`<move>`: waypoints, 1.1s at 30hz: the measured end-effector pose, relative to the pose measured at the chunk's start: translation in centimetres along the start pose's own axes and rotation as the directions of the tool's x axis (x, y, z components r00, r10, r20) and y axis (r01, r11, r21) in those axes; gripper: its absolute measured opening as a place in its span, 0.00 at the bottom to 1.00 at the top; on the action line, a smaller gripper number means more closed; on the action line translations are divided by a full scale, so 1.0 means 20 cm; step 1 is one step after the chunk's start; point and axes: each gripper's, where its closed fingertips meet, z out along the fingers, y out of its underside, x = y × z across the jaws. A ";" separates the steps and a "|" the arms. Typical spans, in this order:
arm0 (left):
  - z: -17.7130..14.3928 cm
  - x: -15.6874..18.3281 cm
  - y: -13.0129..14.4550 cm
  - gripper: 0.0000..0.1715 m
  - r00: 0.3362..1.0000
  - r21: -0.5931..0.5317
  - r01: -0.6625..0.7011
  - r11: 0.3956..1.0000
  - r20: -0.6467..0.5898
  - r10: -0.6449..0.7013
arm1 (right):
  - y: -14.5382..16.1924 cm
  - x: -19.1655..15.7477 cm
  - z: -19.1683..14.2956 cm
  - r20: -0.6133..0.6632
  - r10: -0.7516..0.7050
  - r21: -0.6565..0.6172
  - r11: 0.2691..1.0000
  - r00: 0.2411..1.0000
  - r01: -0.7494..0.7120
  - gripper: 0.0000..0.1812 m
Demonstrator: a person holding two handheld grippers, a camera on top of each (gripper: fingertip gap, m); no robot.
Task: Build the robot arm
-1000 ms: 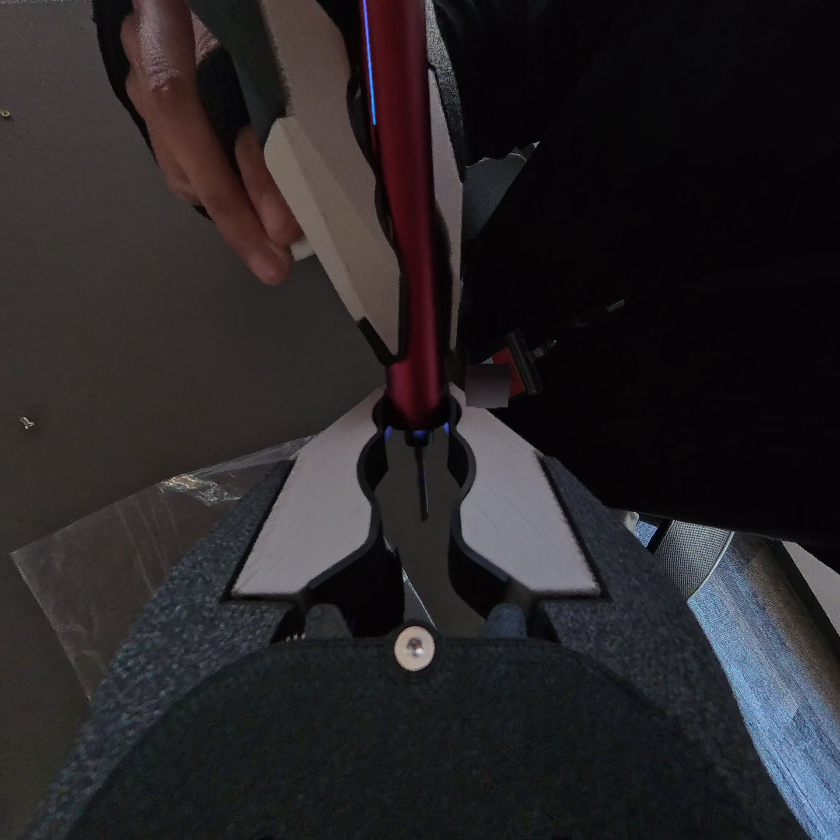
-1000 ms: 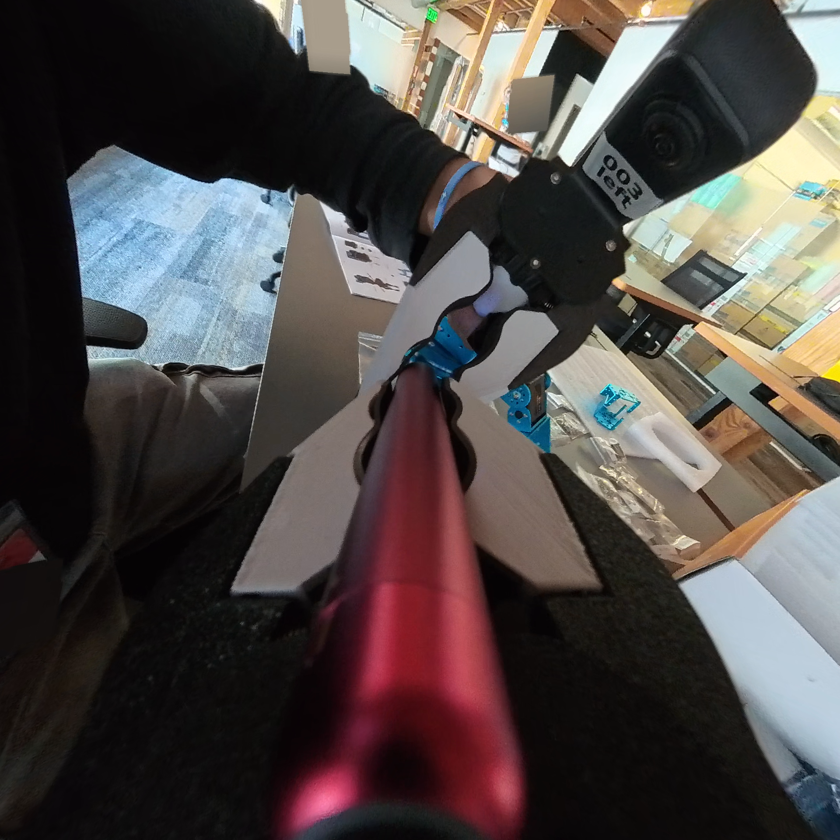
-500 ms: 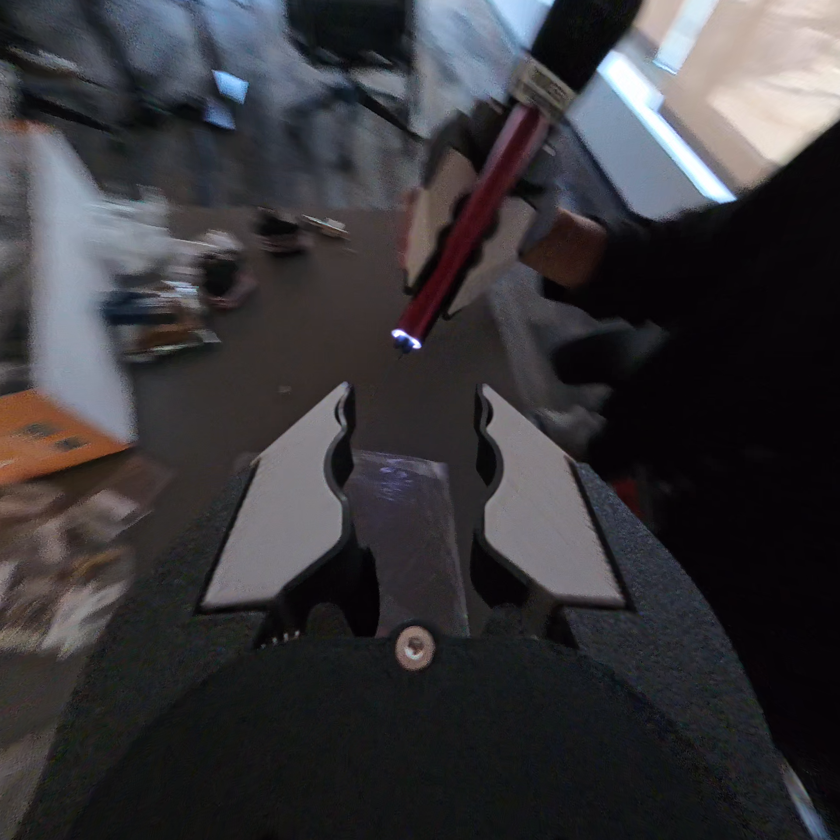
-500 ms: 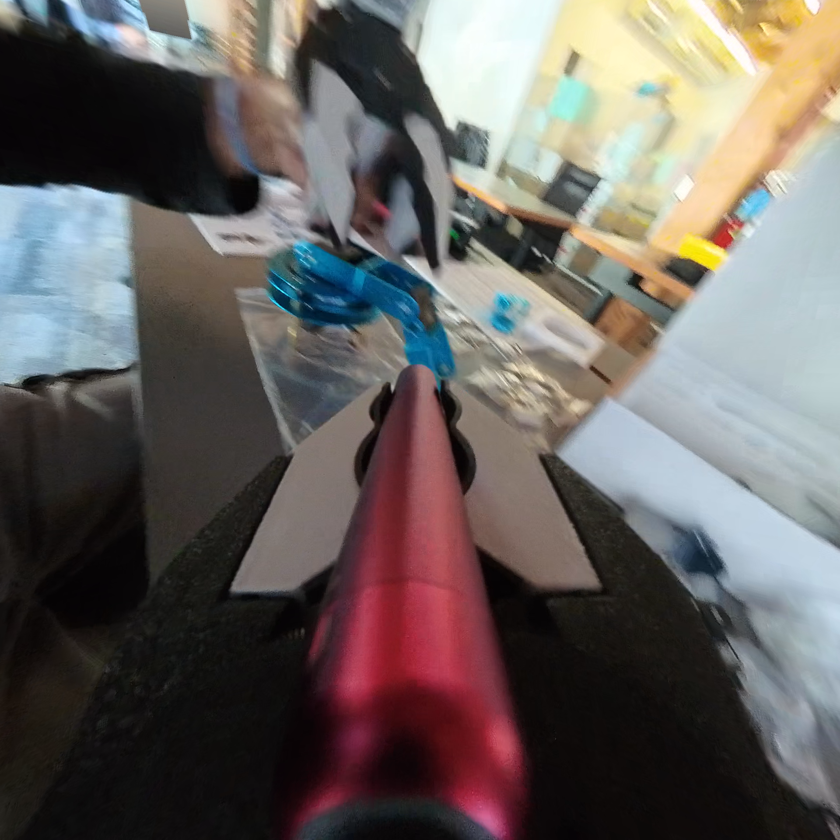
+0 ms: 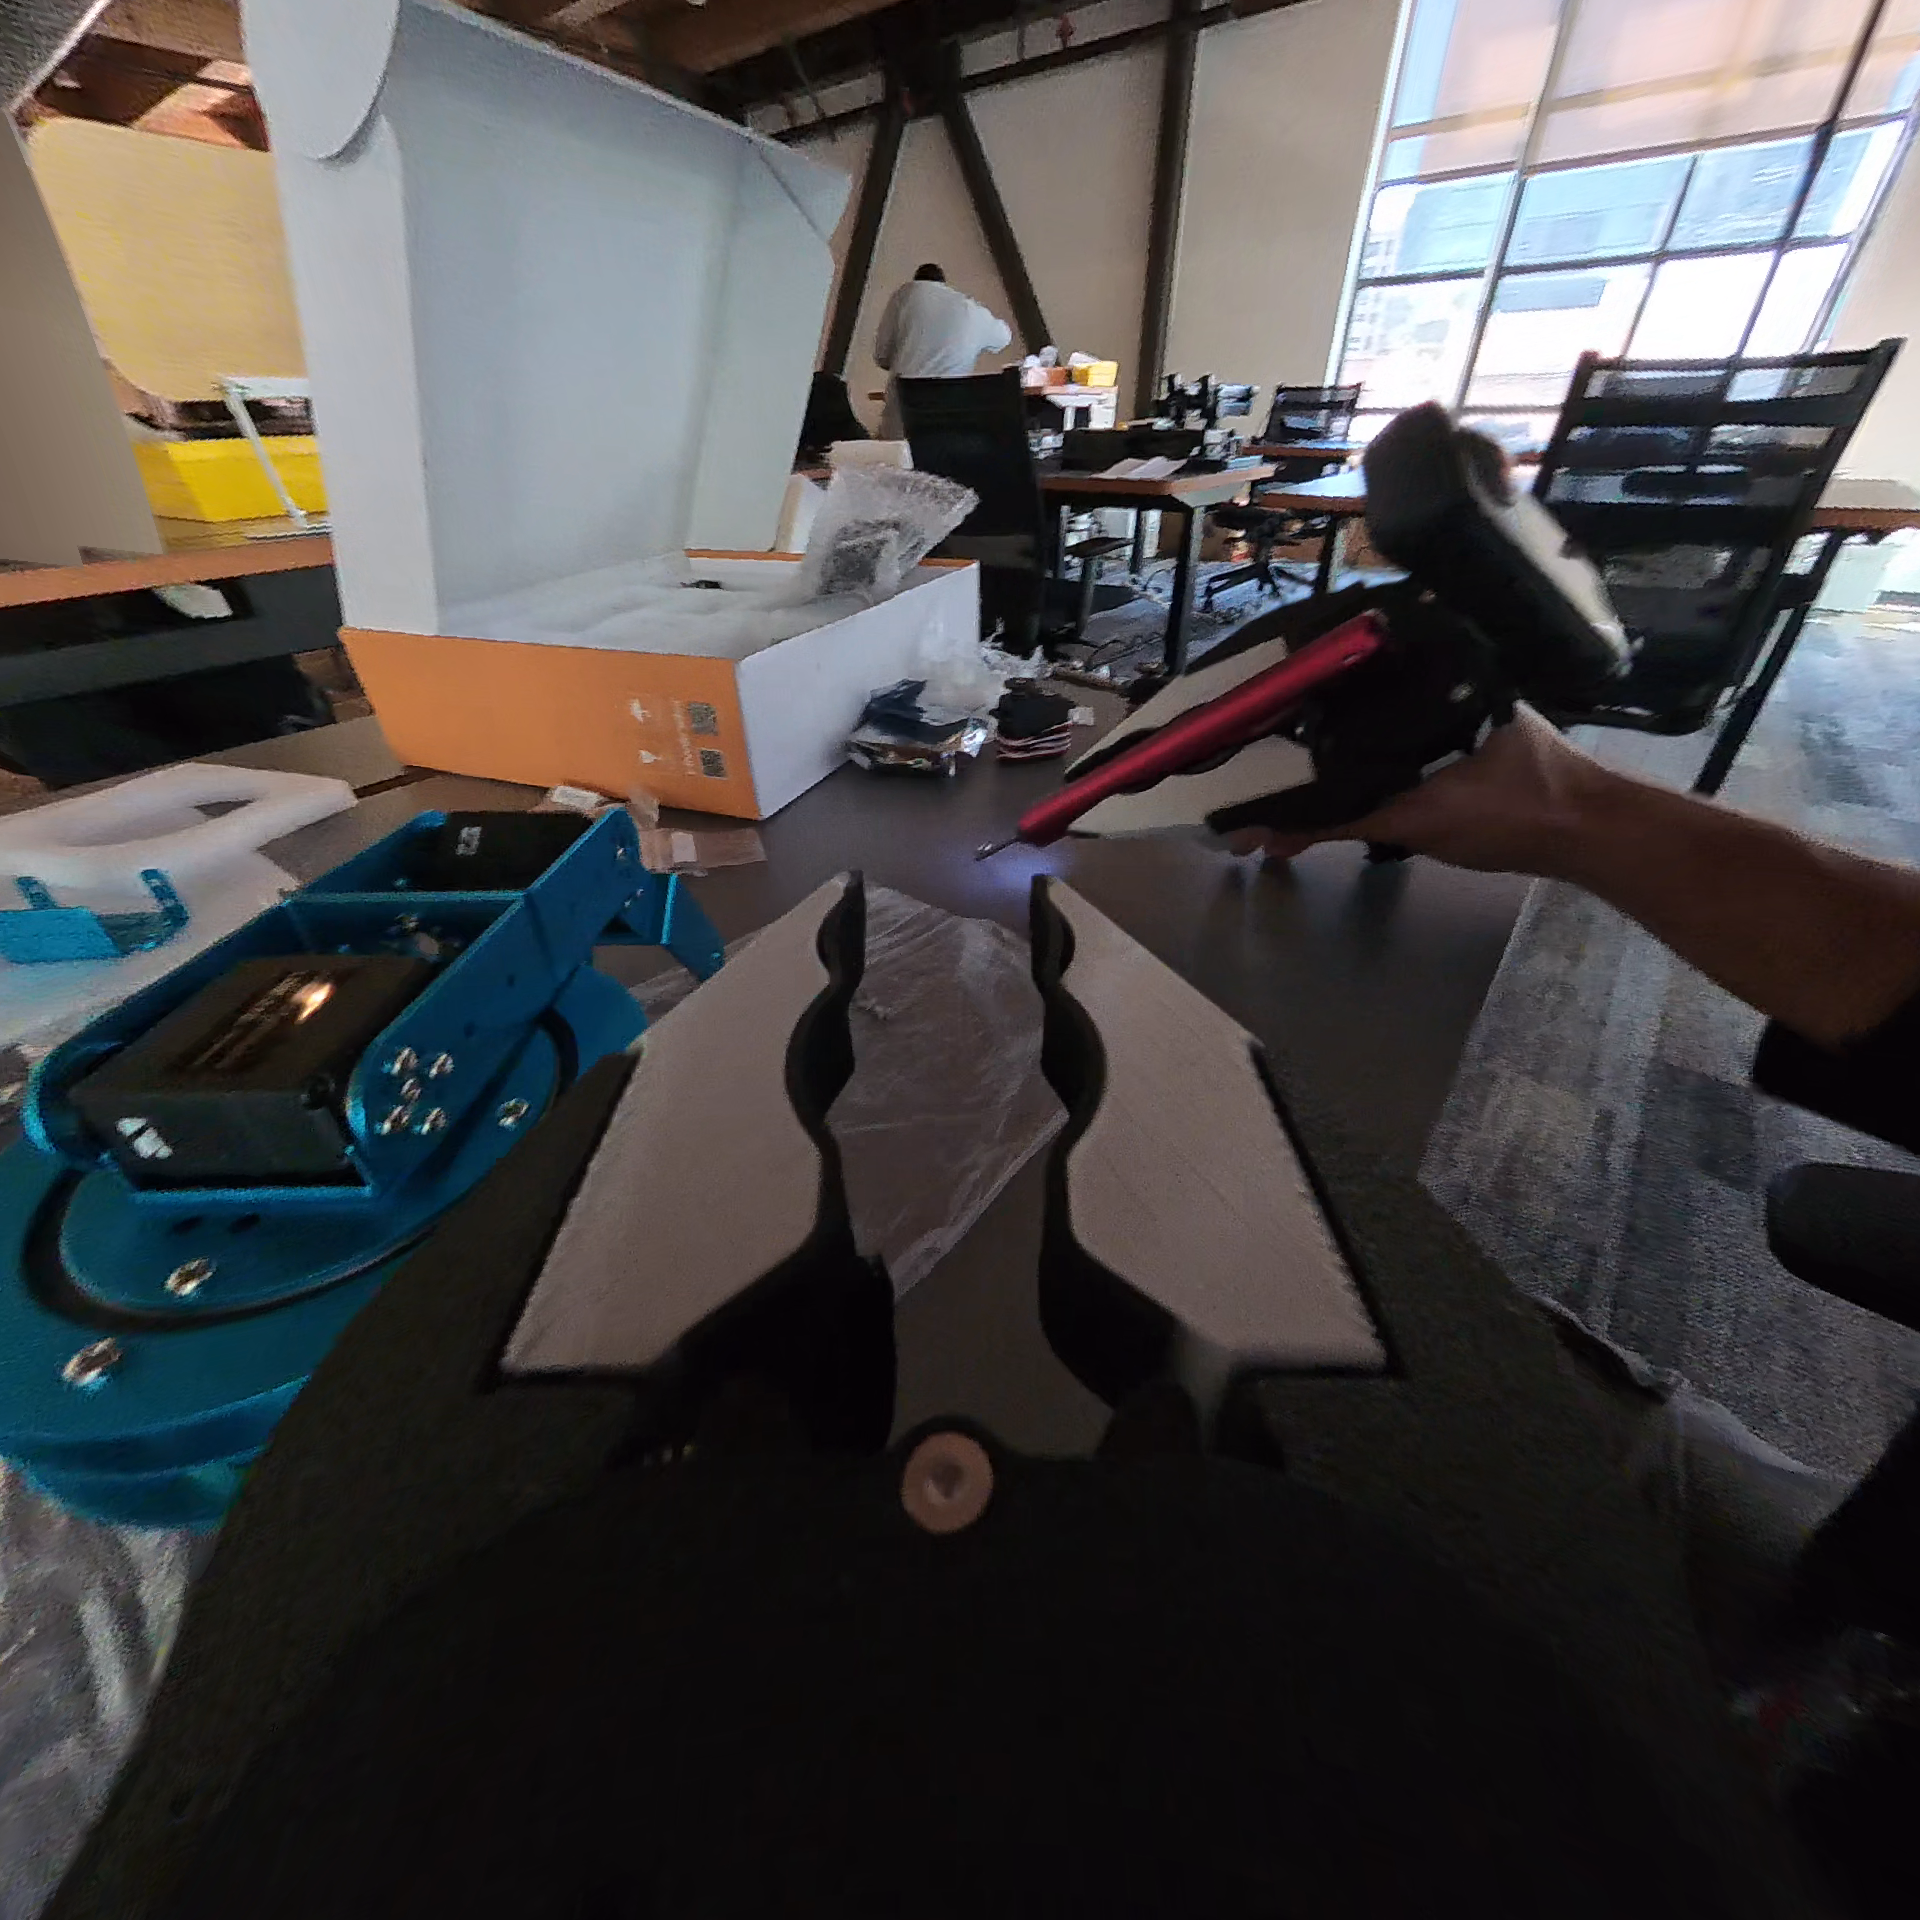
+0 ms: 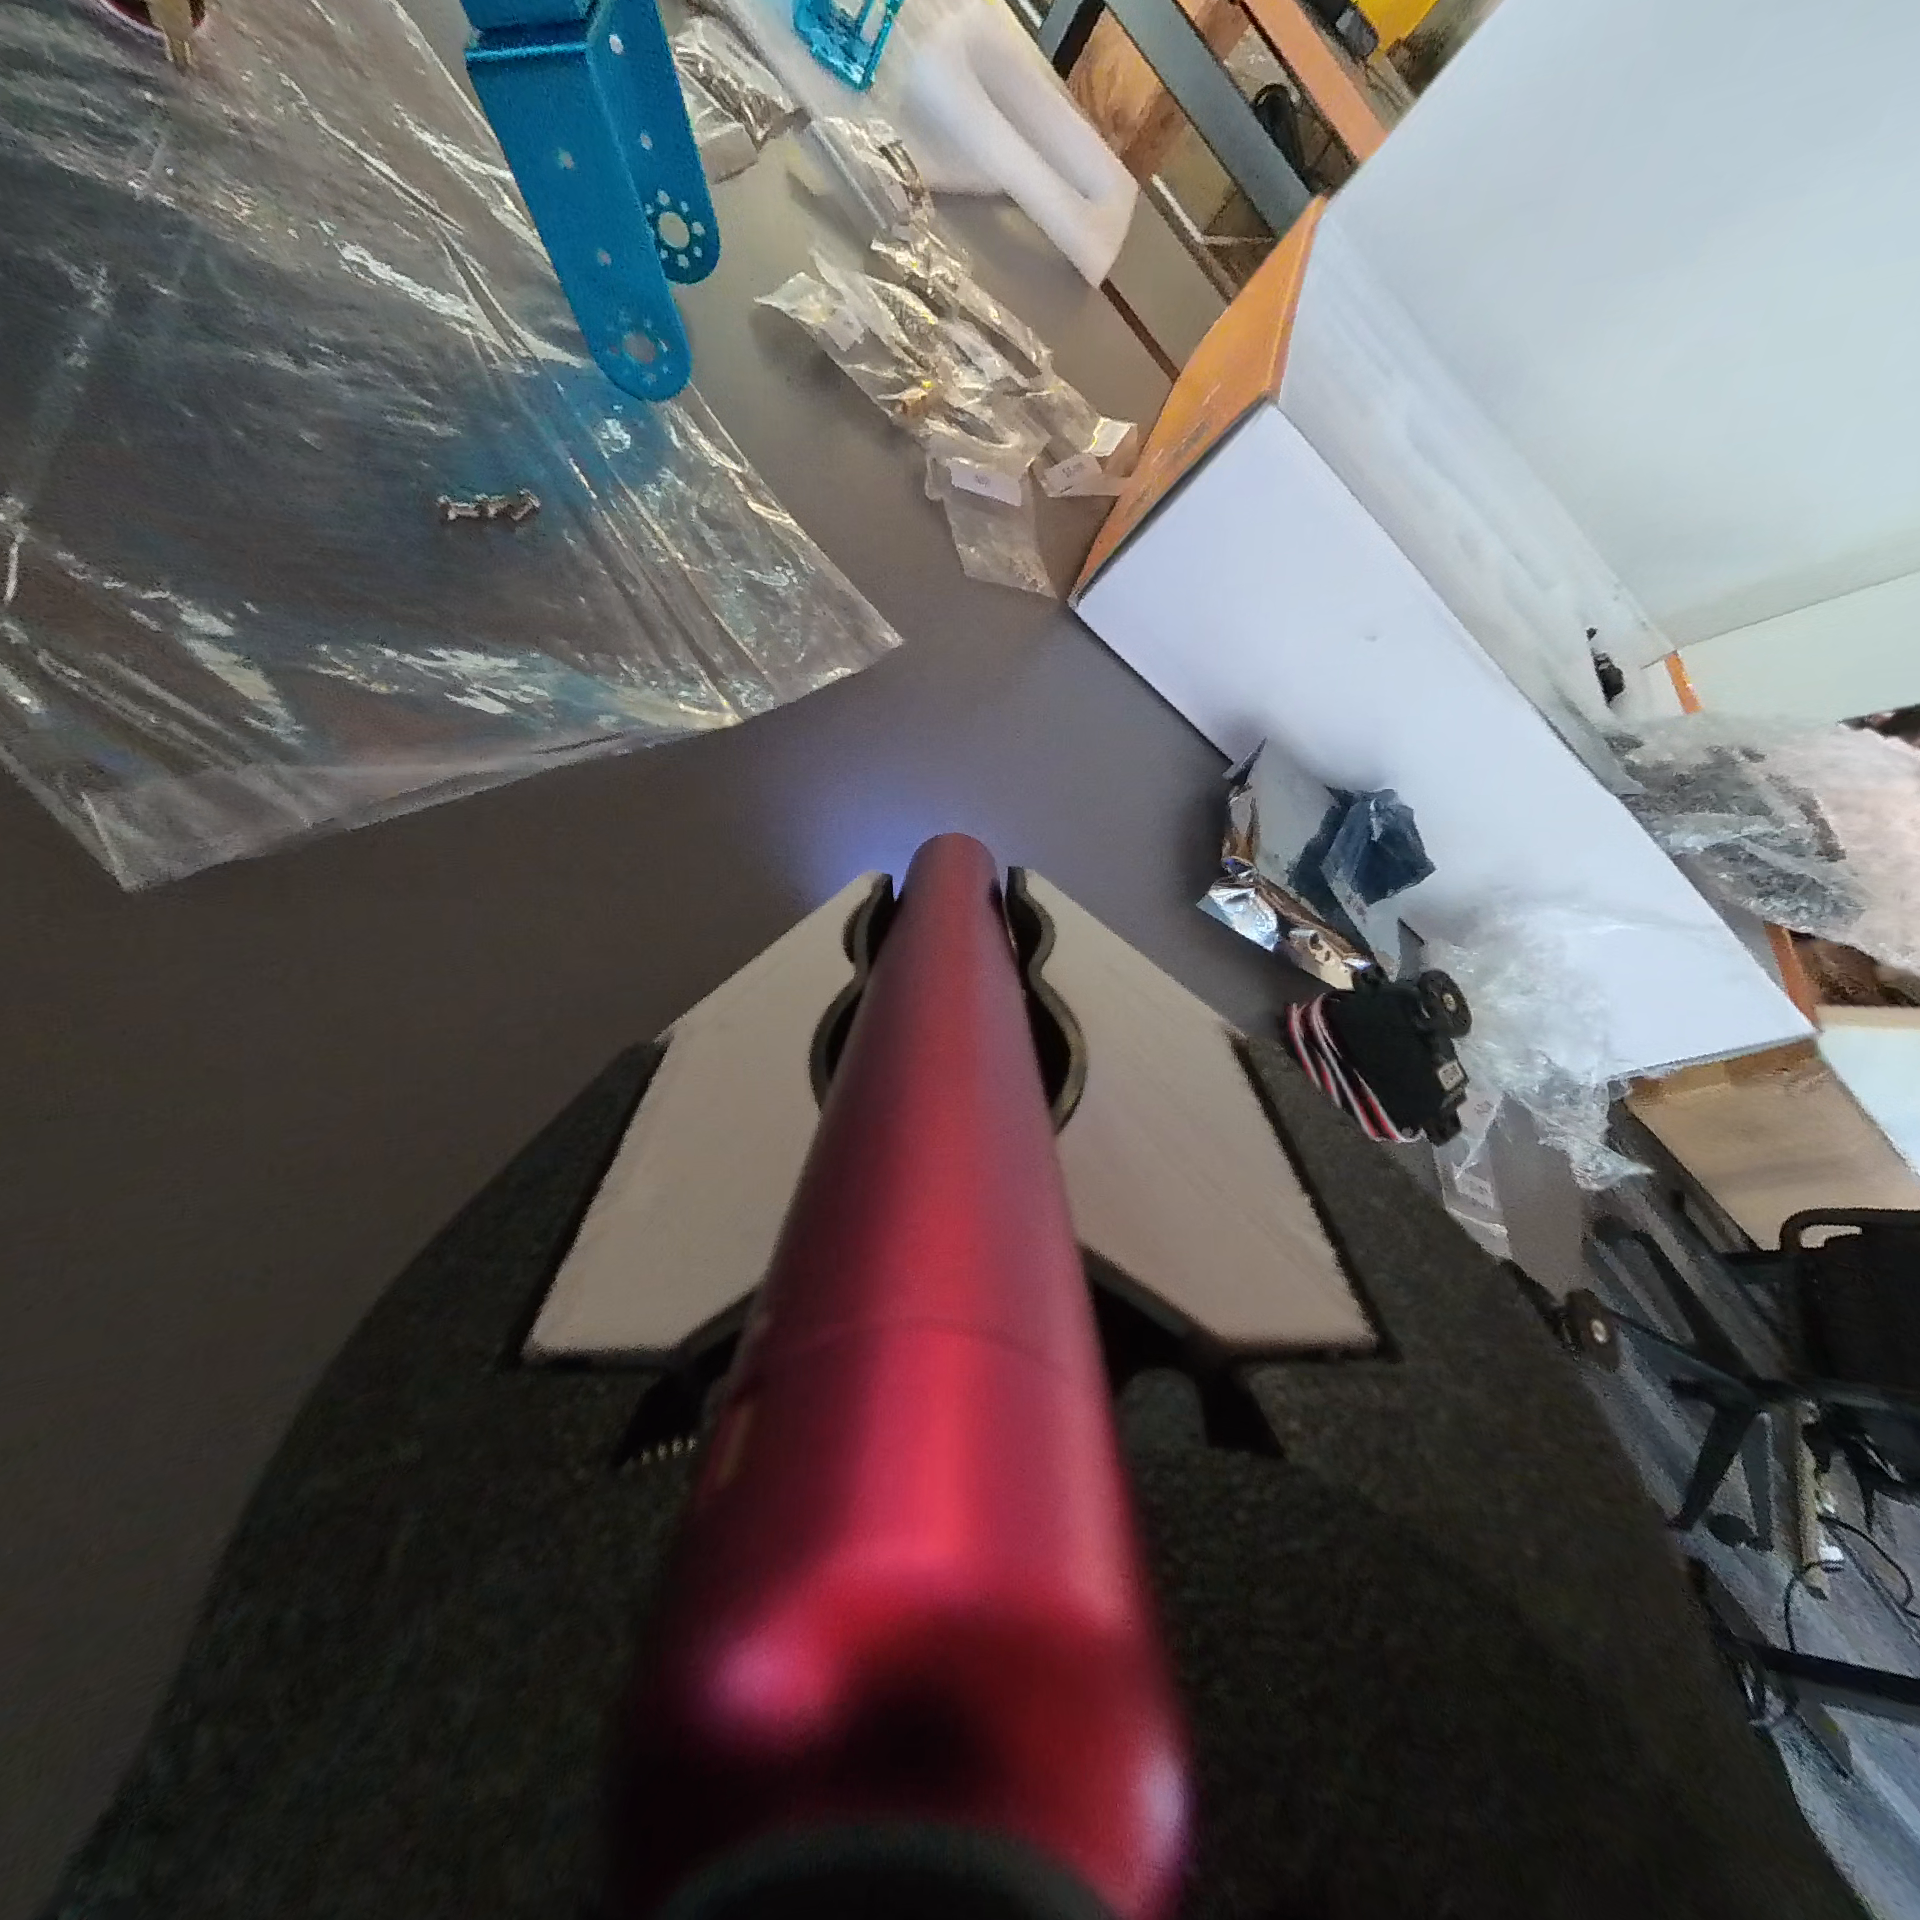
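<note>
In the left wrist view we see our left gripper (image 5: 945, 914) with its jaws spread wide and nothing between them, hanging over a clear plastic sheet (image 5: 940, 1081) on the dark table (image 5: 1299, 935). We take the white-and-orange box (image 5: 665, 665) as our landmark: it stands open at the far side of the table beyond the sheet. Nearer us than the box and to its left lies a blue metal bracket assembly (image 5: 312, 1091) carrying a black servo (image 5: 239, 1049), just beside our left finger. To the right of the box, our right gripper (image 5: 1247, 769) clamps a red screwdriver (image 5: 1195, 743), its lit tip pointing down at the table.

In the right wrist view we see the right gripper (image 6: 951, 894) closed tight around the red screwdriver (image 6: 935, 1195), whose glow falls on the table (image 6: 416, 987). The box (image 6: 1351, 623) sits ahead and right; a loose black servo (image 6: 1392, 1049) lies by its near wall. Left of the box, two small screws (image 6: 486, 507) rest on the plastic sheet (image 6: 312, 520), with a blue bracket arm (image 6: 613, 208) beyond them.
</note>
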 end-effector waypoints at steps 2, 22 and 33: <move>0.03 0.02 -0.01 0.18 0.999 0.008 -0.003 1.000 -0.050 0.004 | 0.00 0.00 0.01 -0.019 -0.011 -0.013 1.000 1.000 0.010 0.12; 0.10 0.06 0.03 0.18 0.990 -0.018 -0.011 1.000 -0.138 0.009 | 0.02 0.02 -0.03 -0.081 0.046 -0.021 0.999 0.996 -0.047 0.12; 0.12 0.08 0.07 0.18 0.991 -0.066 -0.077 0.995 -0.117 0.068 | 0.10 0.04 -0.12 -0.059 0.124 -0.035 0.991 0.991 -0.126 0.12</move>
